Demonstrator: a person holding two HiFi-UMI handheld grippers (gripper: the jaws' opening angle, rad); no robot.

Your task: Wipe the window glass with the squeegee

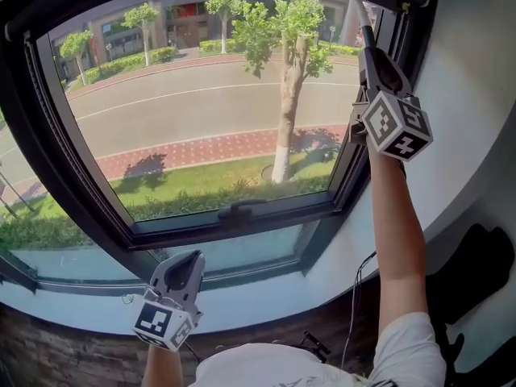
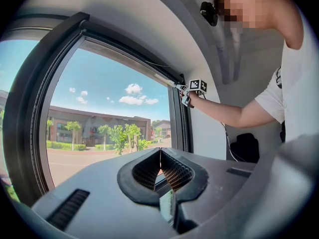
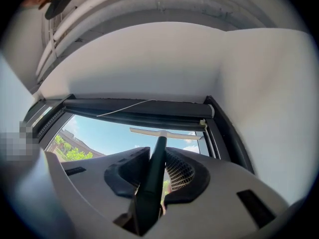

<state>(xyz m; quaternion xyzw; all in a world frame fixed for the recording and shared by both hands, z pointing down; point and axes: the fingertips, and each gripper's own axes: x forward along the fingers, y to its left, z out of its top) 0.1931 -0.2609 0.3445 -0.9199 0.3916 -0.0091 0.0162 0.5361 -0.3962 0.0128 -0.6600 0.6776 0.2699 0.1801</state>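
Squeegee [image 3: 155, 169]: its dark handle runs up between the jaws of the right gripper [image 3: 154, 156]. The pale blade [image 3: 164, 132] lies crosswise at the very top of the window glass [image 1: 201, 111], just under the upper frame [image 3: 134, 111] and near the right corner.
Why there: a pull downward from the top edge would carry water off the whole pane, so this looks like the start of a stroke rather than the middle of one.
Right gripper: clamped on the handle and raised at full arm's reach. The hold is low on the handle, which I judge lends the length needed to reach the top edge.
Blade contact: neither the head view nor the right gripper view shows whether the blade presses on the glass or sits just off it.
Left gripper [image 1: 184, 268]: low, over the window sill [image 1: 266, 297], jaws together with nothing between them. It seems parked there — out of the path the squeegee would take.
Lower sash [image 1: 242, 216]: the dark bar with its handle crosses the window low down, so a stroke from the top would likely have to end at it.
Progress: early, by my reading, since the blade sits at the far upper corner.
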